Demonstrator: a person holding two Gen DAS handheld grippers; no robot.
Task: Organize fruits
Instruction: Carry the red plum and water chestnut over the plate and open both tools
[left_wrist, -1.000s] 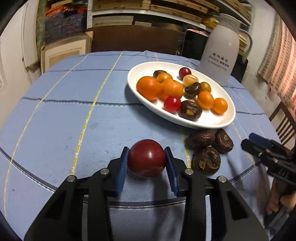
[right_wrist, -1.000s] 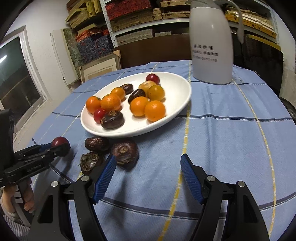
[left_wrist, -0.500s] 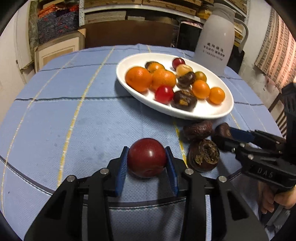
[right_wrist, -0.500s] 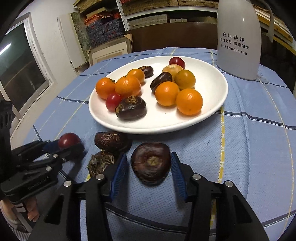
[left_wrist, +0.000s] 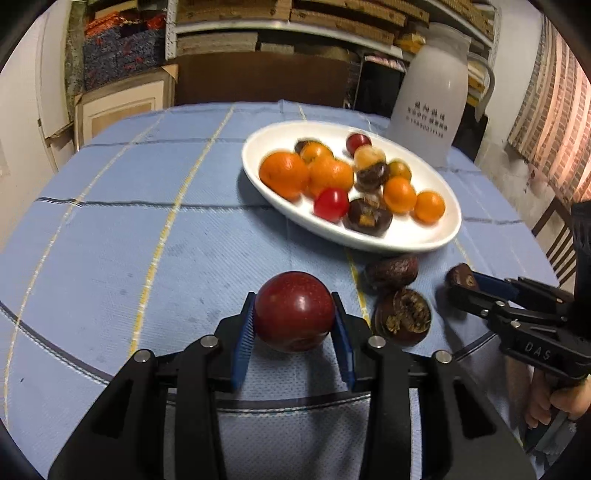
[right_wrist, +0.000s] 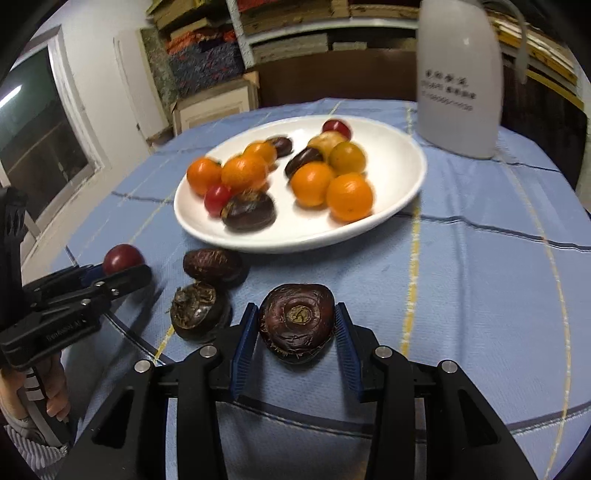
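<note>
A round table (left_wrist: 110, 221) covered by a blue checked cloth (right_wrist: 480, 277) is seen in both wrist views. A tall white jug (right_wrist: 458, 81) is stood at the far edge, just beyond the plate. A white oval plate (left_wrist: 424, 240) is set near the table's middle; oranges (left_wrist: 284, 177), a red cherry tomato (left_wrist: 331, 202) and several dark brown fruits (left_wrist: 367, 219) are held in it, somewhat blurred. The left gripper (left_wrist: 293, 343) is closed on a dark red plum (left_wrist: 294, 310); both blue pads are pressed against its sides, near the table's front edge. Whether the plum is lifted clear of the cloth cannot be told. The right gripper (right_wrist: 293, 343) is closed on a dark brown water chestnut (right_wrist: 296, 321), with both pads against its flanks; the jaws have just been closing, with this fruit between them. Two further water chestnuts are left on the cloth between the two grippers, one (right_wrist: 213, 265) just beside the plate's near rim and one (right_wrist: 197, 310) nearer the front edge, touching or nearly touching each other. A hand (left_wrist: 554, 402) is seen on the right gripper's handle at the frame edge.
</note>
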